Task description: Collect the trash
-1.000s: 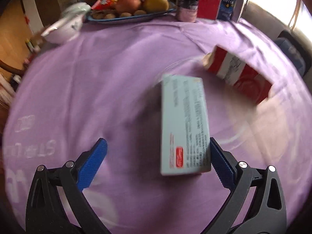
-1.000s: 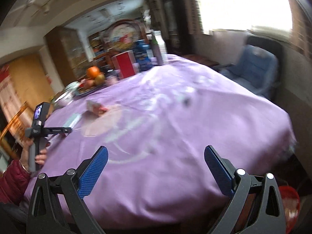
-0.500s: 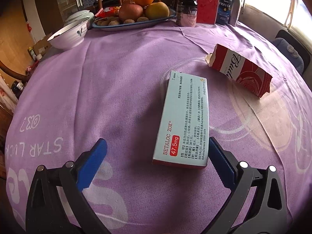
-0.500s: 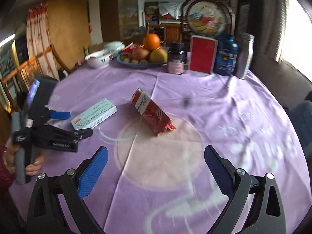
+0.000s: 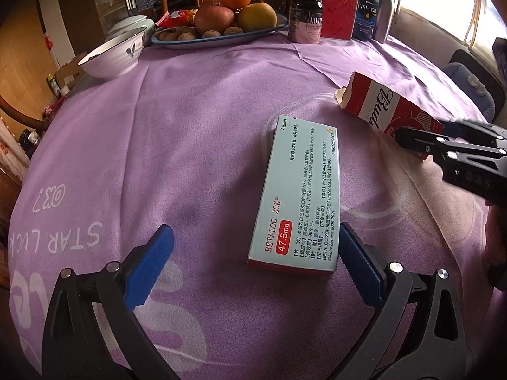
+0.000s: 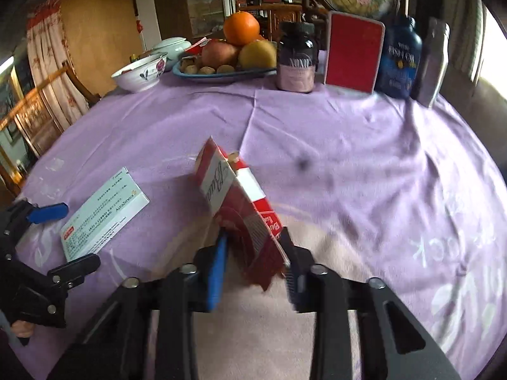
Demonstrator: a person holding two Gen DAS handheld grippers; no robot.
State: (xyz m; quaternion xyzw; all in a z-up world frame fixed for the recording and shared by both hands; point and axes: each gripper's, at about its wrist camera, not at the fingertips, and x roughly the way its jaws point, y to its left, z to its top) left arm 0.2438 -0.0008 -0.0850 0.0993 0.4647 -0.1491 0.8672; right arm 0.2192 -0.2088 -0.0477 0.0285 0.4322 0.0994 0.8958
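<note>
Two boxes — one red carton (image 6: pixel 240 209), one medicine box (image 5: pixel 298 196)

Both wrist views look steeply down, sharing the pale box (image 5: pixel 298 196).

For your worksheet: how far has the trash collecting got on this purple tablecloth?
Done: nothing visibly collected yet. In hand: the right tongs have just been closing and now pinch the red carton, tilting it. Left: the blue medicine box lies flat between the open left tongs, ungripped.
</note>
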